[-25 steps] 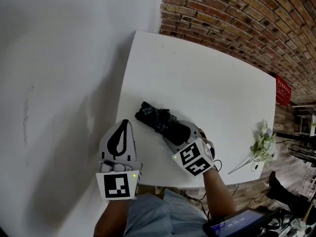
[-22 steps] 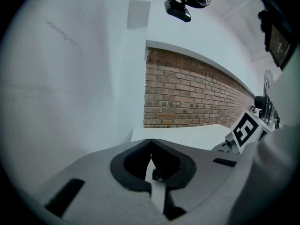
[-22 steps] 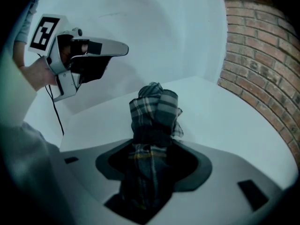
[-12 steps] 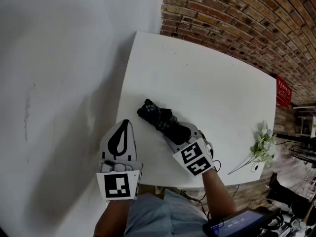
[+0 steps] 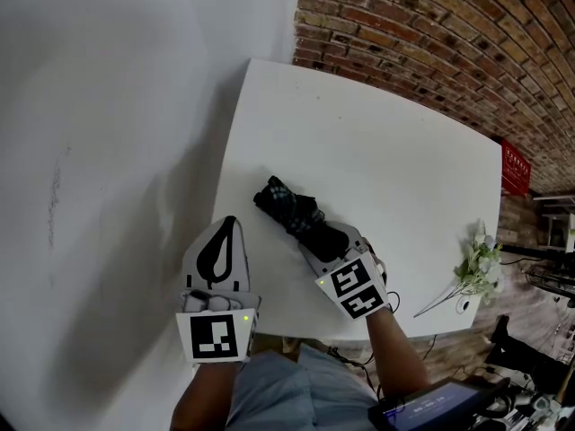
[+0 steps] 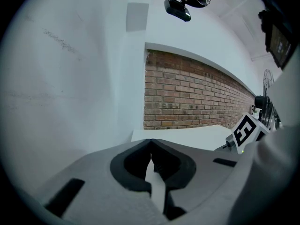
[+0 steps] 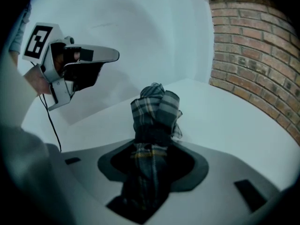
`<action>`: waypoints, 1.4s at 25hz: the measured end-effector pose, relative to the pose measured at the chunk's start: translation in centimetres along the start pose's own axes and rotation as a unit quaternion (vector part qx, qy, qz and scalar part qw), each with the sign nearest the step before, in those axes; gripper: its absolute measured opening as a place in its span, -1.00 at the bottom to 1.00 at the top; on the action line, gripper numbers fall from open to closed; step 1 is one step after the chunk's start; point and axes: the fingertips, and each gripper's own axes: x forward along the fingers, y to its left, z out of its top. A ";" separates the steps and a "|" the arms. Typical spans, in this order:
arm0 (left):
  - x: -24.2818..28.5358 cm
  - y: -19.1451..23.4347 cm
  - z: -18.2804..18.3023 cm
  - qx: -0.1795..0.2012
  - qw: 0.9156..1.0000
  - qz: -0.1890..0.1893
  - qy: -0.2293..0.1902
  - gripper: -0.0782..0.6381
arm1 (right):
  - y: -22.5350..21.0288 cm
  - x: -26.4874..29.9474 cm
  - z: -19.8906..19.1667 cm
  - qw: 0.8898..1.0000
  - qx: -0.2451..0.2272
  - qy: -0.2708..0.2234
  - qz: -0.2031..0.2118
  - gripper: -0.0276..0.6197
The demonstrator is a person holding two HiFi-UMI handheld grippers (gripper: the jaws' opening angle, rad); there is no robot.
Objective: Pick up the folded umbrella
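Unreadable print on red sign (image 5: 515, 165). Dark plaid folded umbrella (image 5: 289, 209) near table (image 5: 377, 124) front edge, clamped in right gripper (image 5: 325, 238); left gripper (image 5: 229, 224) jaws together.

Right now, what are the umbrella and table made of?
The umbrella looks like woven fabric, dark plaid, matte, with soft crumpled folds. The table is a smooth white hard top, no grain; probably laminate or painted board, can't tell which.

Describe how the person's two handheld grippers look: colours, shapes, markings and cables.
The left gripper and right gripper are both white, tapering shells with black jaw linings. Each carries a white cube with black square markers and a small green light. A thin black cable hangs from the left one.
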 end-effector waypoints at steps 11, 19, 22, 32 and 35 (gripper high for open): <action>-0.8 -0.8 1.0 0.013 1.000 -0.001 -0.009 -0.76 | -0.6 -1.7 0.7 0.998 0.038 -0.046 -0.013 -0.33; -1.4 -2.4 2.1 0.017 1.000 -0.011 -0.020 -0.76 | -1.3 -3.9 1.7 0.995 0.058 -0.079 -0.029 -0.33; -1.8 -3.1 2.7 0.019 0.999 -0.014 -0.026 -0.76 | -1.2 -5.0 2.2 0.994 0.055 -0.091 -0.033 -0.33; -4.0 -5.0 5.0 0.032 0.998 -0.026 -0.052 -0.76 | -0.8 -9.3 4.9 0.987 0.053 -0.145 -0.056 -0.32; -4.7 -5.6 5.8 0.038 0.997 -0.031 -0.061 -0.76 | -0.6 -10.7 5.6 0.984 0.051 -0.160 -0.064 -0.32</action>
